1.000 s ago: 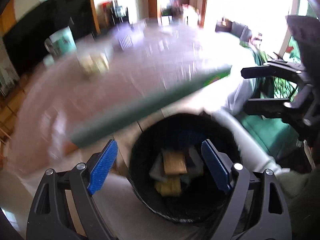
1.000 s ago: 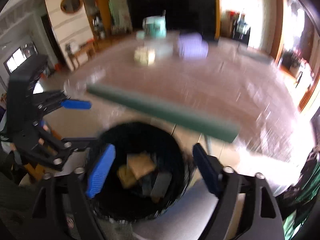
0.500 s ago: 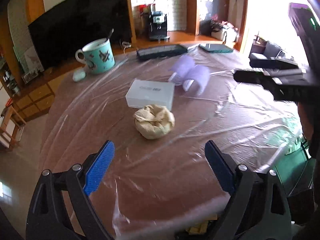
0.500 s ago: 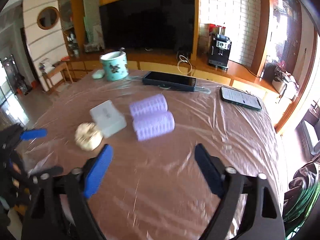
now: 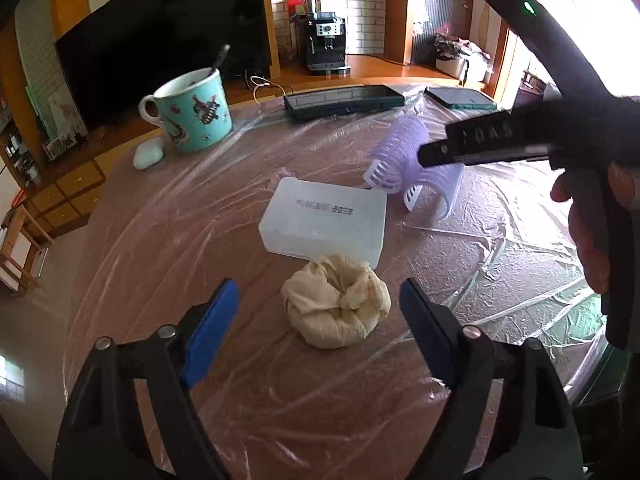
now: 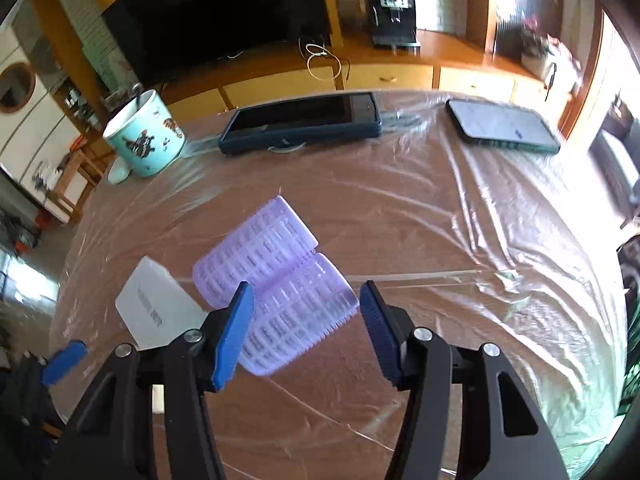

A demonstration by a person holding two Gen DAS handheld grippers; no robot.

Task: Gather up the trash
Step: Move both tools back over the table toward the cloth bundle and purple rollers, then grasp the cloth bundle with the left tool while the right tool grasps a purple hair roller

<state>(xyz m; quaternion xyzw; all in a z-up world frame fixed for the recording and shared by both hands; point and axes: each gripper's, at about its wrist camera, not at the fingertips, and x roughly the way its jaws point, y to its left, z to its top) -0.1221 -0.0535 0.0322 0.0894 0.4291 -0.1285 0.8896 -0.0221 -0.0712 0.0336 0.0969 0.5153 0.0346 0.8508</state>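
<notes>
Nearest the left wrist camera, the left gripper (image 5: 318, 312) stands with its jaws apart, one on each side of the crumpled beige wad (image 5: 336, 306) without pressing on it. The jaws have just been closing, so this reads as the approach to a pick-up. The wad lies on the plastic-covered table (image 5: 168, 264), touching the near edge of the translucent white box (image 5: 324, 220).

In the right wrist view, the right gripper (image 6: 306, 320) is likewise unclenched and has just been closing. The nearer of the two purple hair rollers (image 6: 276, 280) lies between its jaws, close to the left pad; contact cannot be confirmed. The rollers lie side by side, touching, just beside the box.

Farther back stand a teal mug (image 5: 194, 110) with a spoon in it, a dark tablet (image 6: 300, 122) and a phone (image 6: 502, 126), apparently belongings rather than trash. The bin is not in view.

Judgement: the wad is the clear trash item; the rollers are doubtful.
</notes>
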